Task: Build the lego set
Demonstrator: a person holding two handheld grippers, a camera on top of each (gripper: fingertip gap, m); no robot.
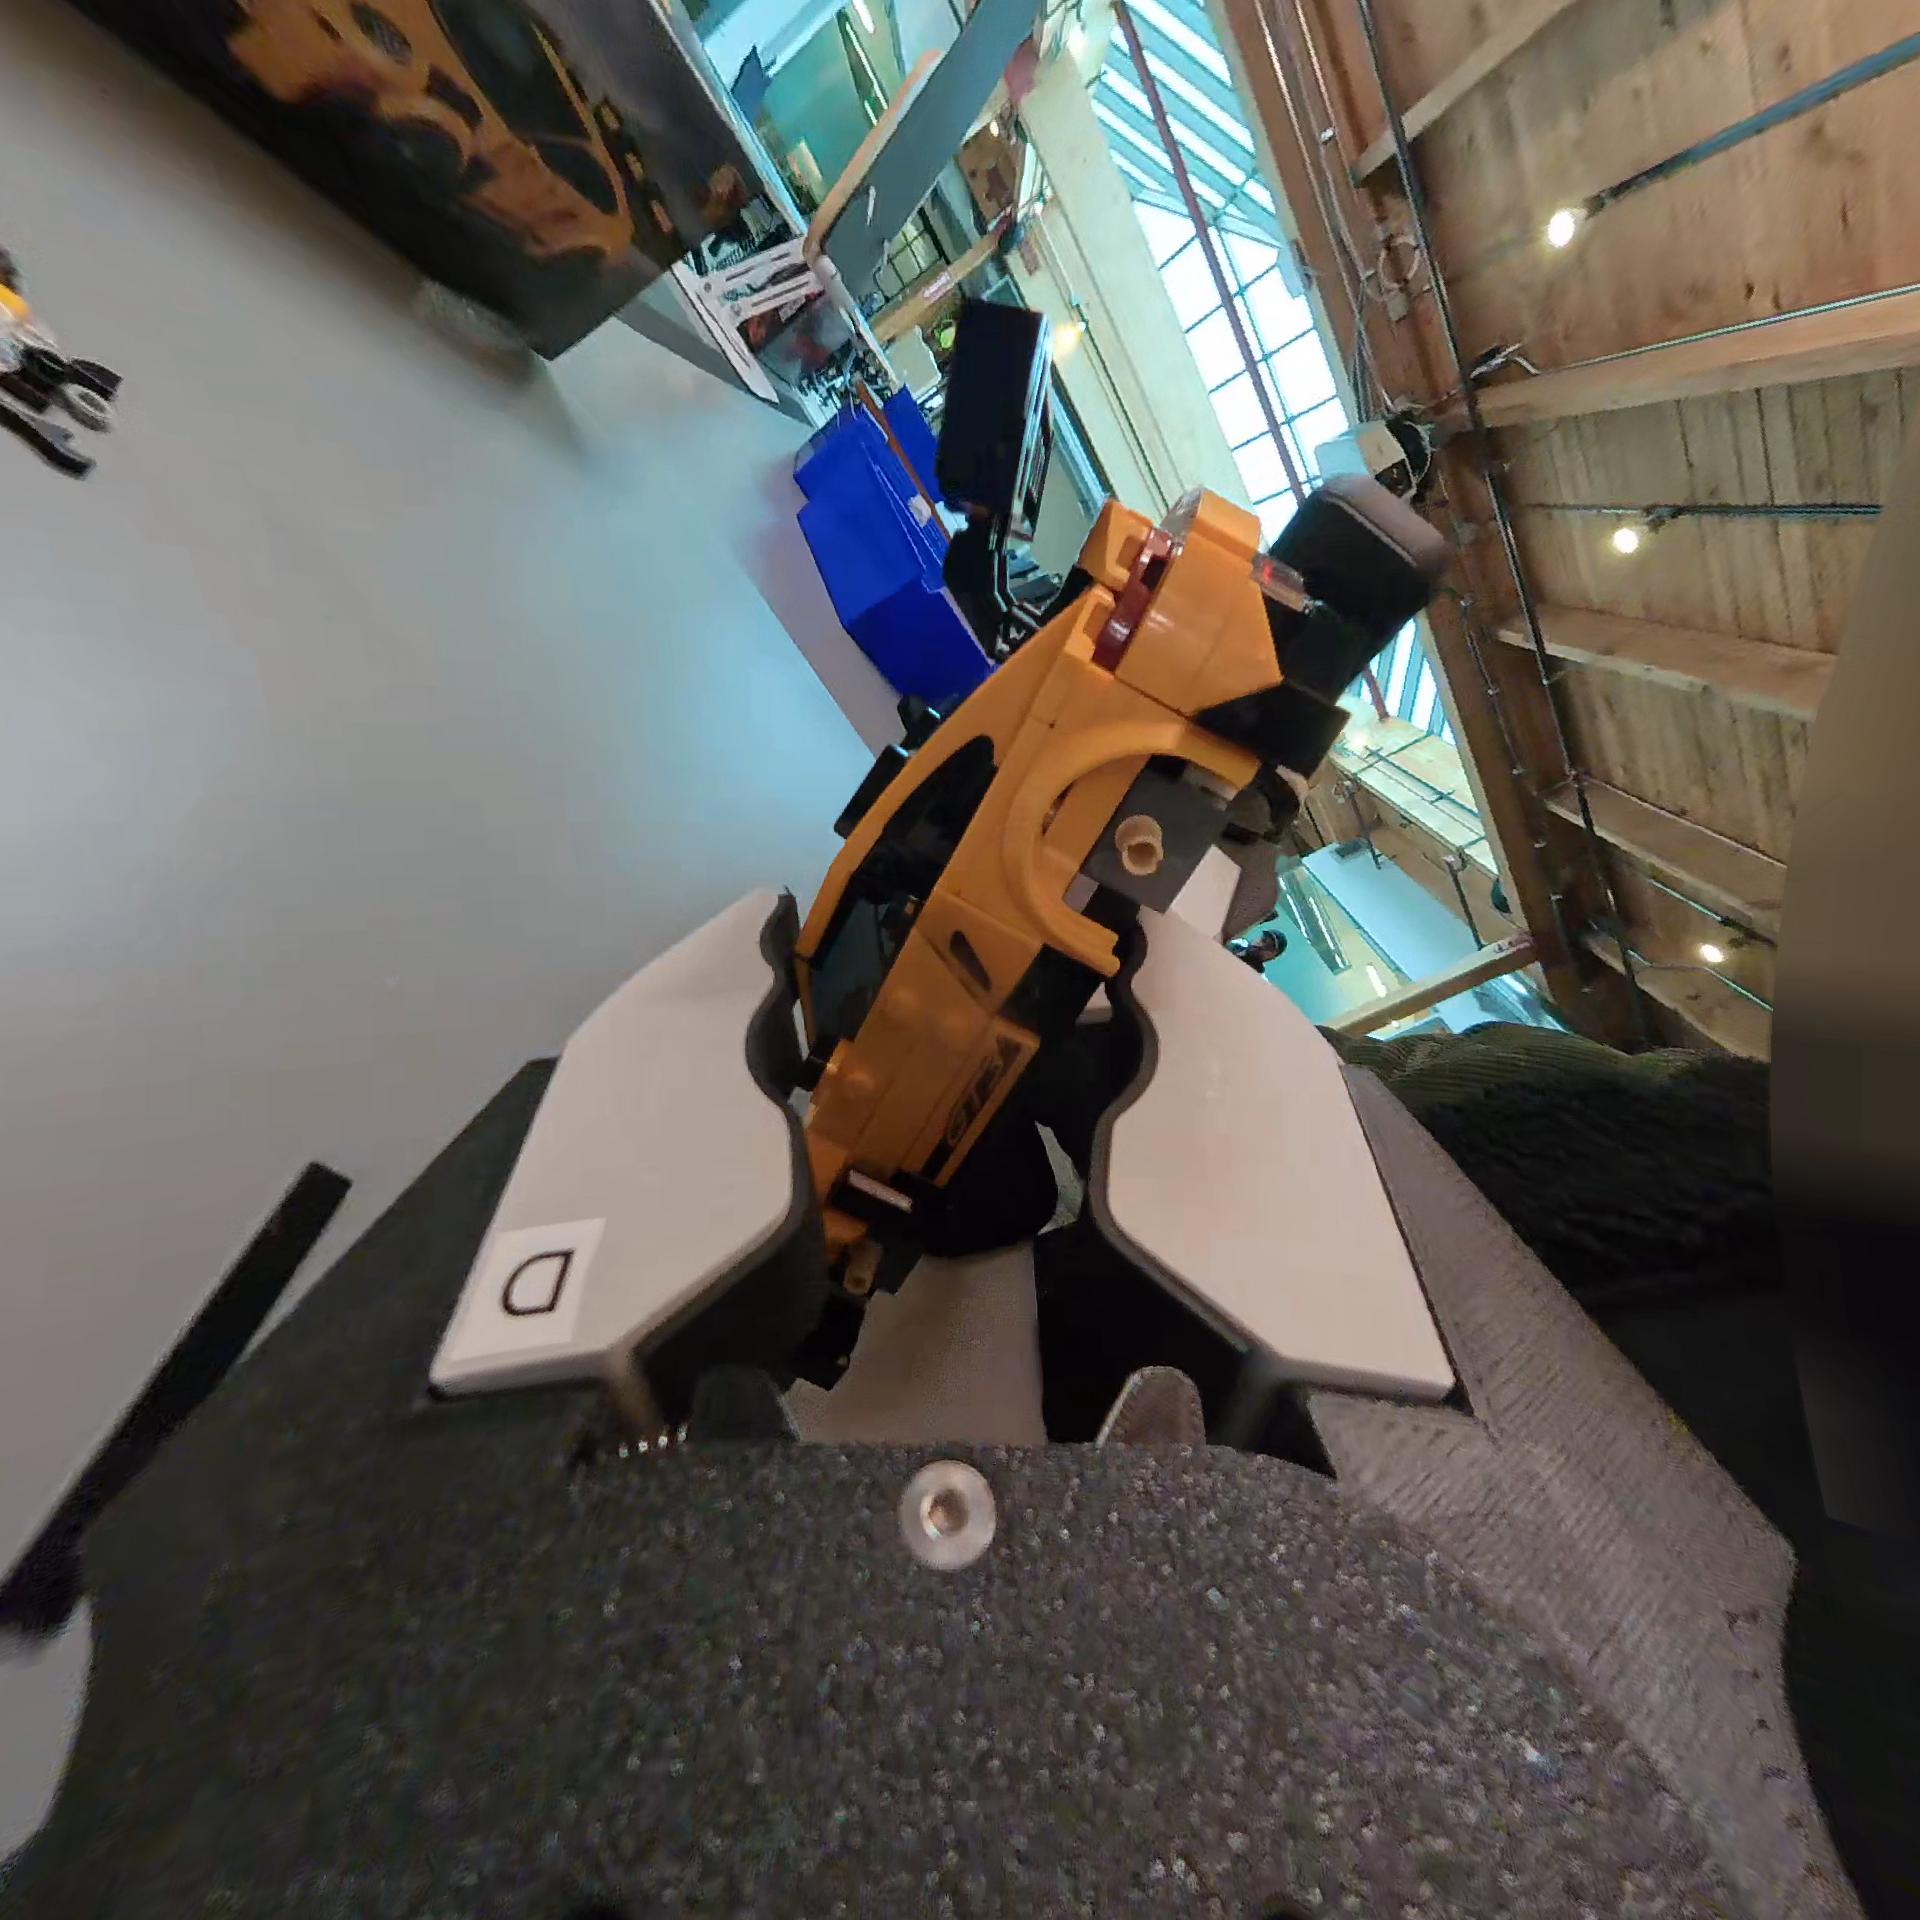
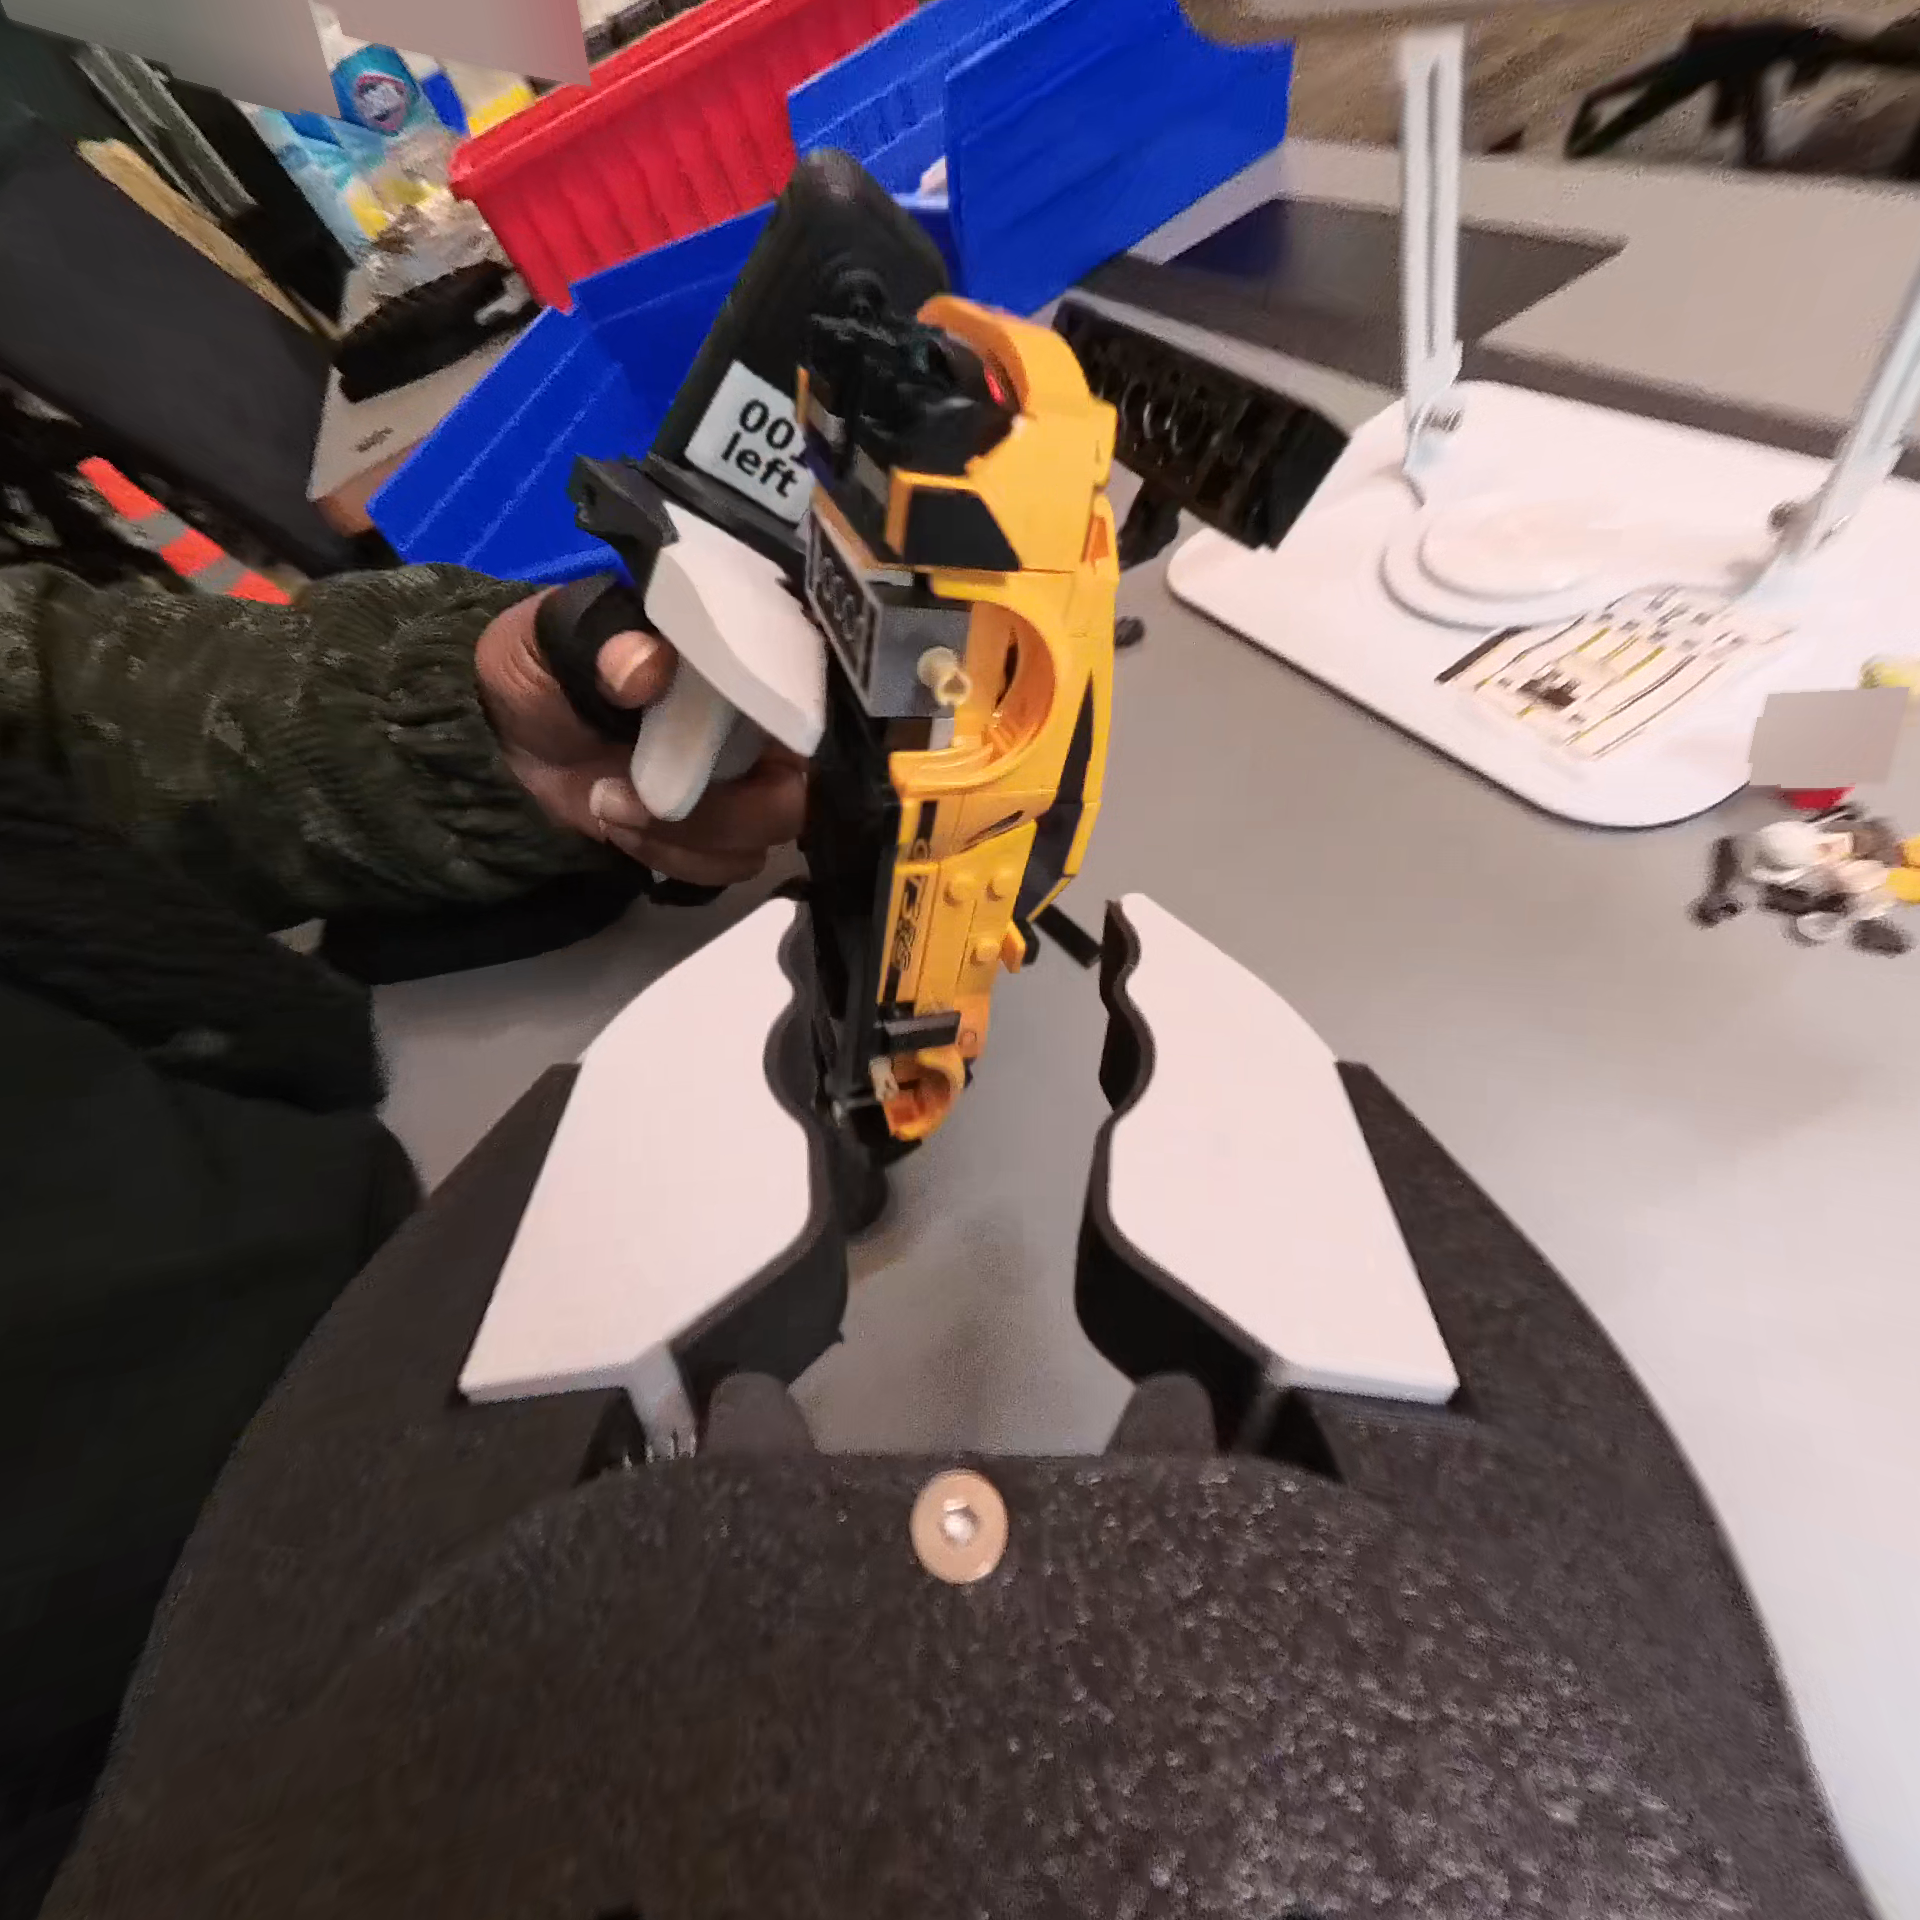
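A yellow and black lego car [image 1: 997,935] is held up above the grey table [image 1: 312,727], tilted on end. My left gripper [image 1: 956,914] is shut on it, with both white fingers against its sides. In the right wrist view the car [image 2: 977,644] stands nearly upright, and the left gripper's white finger [image 2: 727,644] presses its black underside. My right gripper [image 2: 956,914] is open around the car's lower end. Its left finger is against the black underside and its right finger stands apart. A tan axle pin [image 2: 940,675] sticks out of a grey brick.
Loose lego pieces [image 2: 1818,883] lie at the right, and also show in the left wrist view [image 1: 52,395]. A printed sheet [image 2: 1590,665] lies on a white stand base [image 2: 1351,644]. Blue bins [image 2: 1091,135] and a red bin [image 2: 665,135] stand behind. The set's box [image 1: 416,135] is far left. The grippers are tip to tip, or close to it.
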